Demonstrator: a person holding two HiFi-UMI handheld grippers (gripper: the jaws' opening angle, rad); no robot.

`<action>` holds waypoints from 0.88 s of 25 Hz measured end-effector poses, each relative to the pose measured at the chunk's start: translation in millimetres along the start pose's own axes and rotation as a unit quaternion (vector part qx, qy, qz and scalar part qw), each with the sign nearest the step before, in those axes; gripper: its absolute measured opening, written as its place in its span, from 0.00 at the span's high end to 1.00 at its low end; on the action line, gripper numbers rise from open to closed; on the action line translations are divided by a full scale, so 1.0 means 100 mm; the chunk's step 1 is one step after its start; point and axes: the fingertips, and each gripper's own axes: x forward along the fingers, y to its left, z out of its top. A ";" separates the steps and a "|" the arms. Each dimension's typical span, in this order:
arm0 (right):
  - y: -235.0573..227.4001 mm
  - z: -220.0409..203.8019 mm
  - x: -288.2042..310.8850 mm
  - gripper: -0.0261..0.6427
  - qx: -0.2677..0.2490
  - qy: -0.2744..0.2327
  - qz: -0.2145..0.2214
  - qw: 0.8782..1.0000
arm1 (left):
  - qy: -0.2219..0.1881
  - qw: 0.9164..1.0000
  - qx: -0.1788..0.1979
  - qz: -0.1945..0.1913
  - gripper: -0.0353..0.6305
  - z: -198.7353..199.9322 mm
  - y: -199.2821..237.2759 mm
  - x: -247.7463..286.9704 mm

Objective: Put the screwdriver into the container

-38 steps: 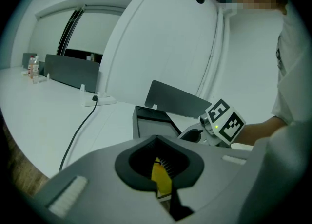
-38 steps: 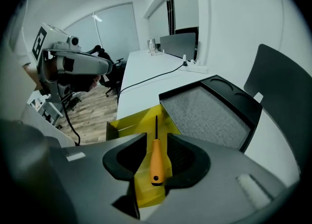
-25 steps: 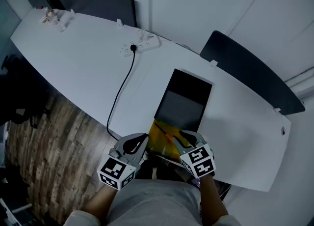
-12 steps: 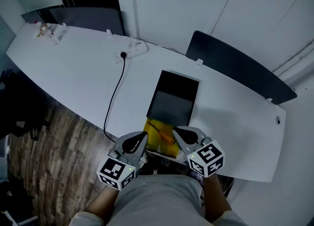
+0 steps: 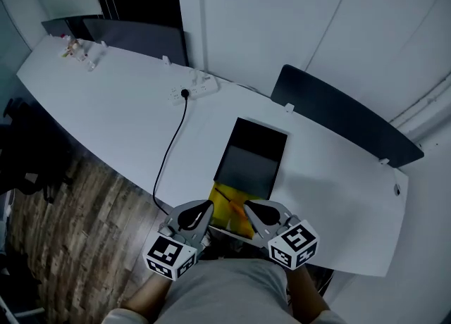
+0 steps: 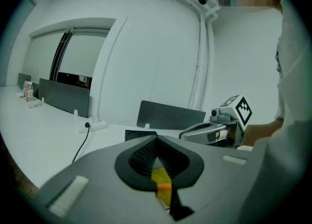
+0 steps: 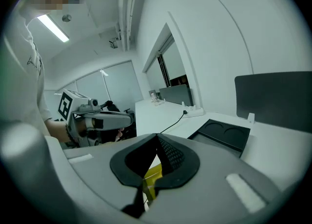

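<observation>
A screwdriver [image 5: 237,209] with an orange handle lies on a flat yellow thing [image 5: 225,199] at the table's near edge. Just beyond it sits a black container tray [image 5: 250,152] with two round recesses at its far end. My left gripper [image 5: 206,207] hovers at the yellow thing's left side, and my right gripper [image 5: 248,206] at its right. Both sets of jaws are shut, with nothing seen between them. In the left gripper view, yellow and a bit of orange [image 6: 164,188] show through the hollow of the jaws. The right gripper view shows the tray [image 7: 222,133] ahead to the right.
A white power strip [image 5: 194,89] lies at the table's far side, and its black cable [image 5: 169,153] runs to the near edge. Dark partition panels [image 5: 345,115] stand along the back. Small bottles [image 5: 74,46] sit at the far left. Wood floor [image 5: 77,203] lies left of the table.
The head view has shifted a little. Both grippers stay at the near edge beside the yellow thing, and the right one has drawn slightly back from the screwdriver.
</observation>
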 end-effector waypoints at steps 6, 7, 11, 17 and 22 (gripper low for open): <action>0.12 0.02 0.11 0.94 -0.007 0.009 0.026 1.000 | 0.001 1.000 -0.006 0.016 0.95 -0.02 0.08 -0.04; 0.14 0.02 0.12 0.94 -0.010 0.011 0.029 0.999 | 0.002 1.000 -0.006 0.016 0.95 -0.02 0.07 -0.03; 0.16 -0.01 0.16 0.94 -0.017 0.018 0.033 0.999 | 0.000 1.000 -0.004 0.017 0.95 -0.01 0.07 -0.03; 0.17 -0.03 0.18 0.94 -0.020 0.024 0.035 0.999 | 0.003 1.000 -0.004 0.017 0.95 -0.01 0.06 -0.05; 0.18 -0.04 0.18 0.94 -0.022 0.028 0.036 0.999 | 0.003 1.000 -0.002 0.015 0.95 0.00 0.05 -0.04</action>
